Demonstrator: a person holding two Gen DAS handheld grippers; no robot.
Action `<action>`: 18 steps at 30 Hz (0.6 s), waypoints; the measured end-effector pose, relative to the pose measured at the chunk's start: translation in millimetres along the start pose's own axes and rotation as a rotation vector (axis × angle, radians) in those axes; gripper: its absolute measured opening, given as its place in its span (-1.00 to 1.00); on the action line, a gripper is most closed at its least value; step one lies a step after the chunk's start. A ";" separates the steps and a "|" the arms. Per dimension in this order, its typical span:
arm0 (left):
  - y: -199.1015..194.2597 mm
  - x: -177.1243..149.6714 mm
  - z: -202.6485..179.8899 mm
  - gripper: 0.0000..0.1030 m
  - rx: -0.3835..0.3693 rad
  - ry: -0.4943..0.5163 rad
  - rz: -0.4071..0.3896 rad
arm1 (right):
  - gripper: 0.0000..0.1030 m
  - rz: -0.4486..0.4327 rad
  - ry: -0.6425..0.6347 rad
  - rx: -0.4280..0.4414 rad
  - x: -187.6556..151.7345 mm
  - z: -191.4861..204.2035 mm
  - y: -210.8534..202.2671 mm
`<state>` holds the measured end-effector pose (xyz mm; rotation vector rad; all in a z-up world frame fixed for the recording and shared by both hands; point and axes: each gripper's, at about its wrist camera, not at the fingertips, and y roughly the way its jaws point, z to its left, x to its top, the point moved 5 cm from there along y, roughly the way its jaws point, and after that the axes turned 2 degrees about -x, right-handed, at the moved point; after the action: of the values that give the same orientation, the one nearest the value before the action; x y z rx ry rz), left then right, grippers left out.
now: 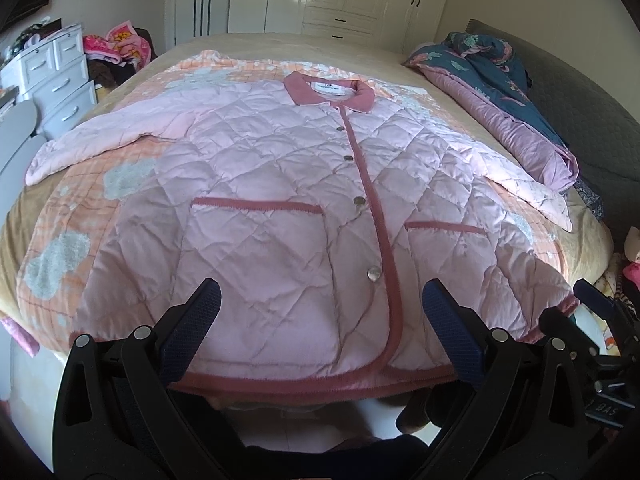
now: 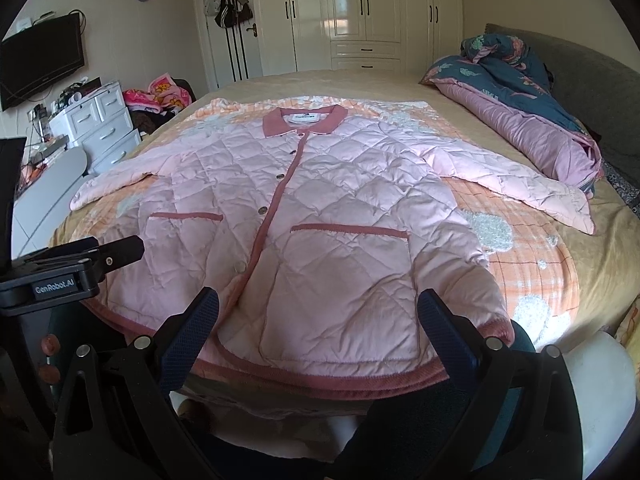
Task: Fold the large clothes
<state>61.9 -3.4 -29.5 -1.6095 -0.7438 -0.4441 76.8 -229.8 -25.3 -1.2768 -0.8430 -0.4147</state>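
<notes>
A pink quilted jacket point(image 1: 280, 184) point(image 2: 320, 208) with darker pink trim, collar and two pockets lies flat and buttoned on the bed, both sleeves spread out sideways. Its hem hangs at the near bed edge. My left gripper point(image 1: 320, 308) hovers open just above the hem, left of the button placket, holding nothing. My right gripper point(image 2: 318, 312) is open over the hem near the right pocket, also with nothing in it. The left gripper's body point(image 2: 80, 268) shows at the left of the right wrist view, and part of the right gripper point(image 1: 600, 320) shows at the right of the left wrist view.
An orange checked blanket point(image 1: 80, 208) lies under the jacket on the beige bed point(image 2: 608, 248). A rolled blue and purple quilt point(image 2: 520, 112) lies at the right by the grey headboard. White drawers point(image 1: 60, 76) and a clothes pile stand left; wardrobes behind.
</notes>
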 end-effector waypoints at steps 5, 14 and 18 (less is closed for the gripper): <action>7.1 17.8 4.0 0.84 0.002 -0.001 -0.009 | 0.92 -0.004 0.031 -0.005 23.9 -6.5 5.8; 16.5 57.1 7.2 0.84 -0.005 -0.015 -0.023 | 0.92 -0.007 0.071 0.017 66.4 -6.4 21.8; 18.6 75.1 6.3 0.84 -0.010 -0.014 -0.034 | 0.92 -0.017 0.078 0.037 83.5 -0.9 25.2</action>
<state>127.8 18.0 5.6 -1.6121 -0.7814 -0.4624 148.4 -209.3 20.2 -1.2129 -0.7920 -0.4579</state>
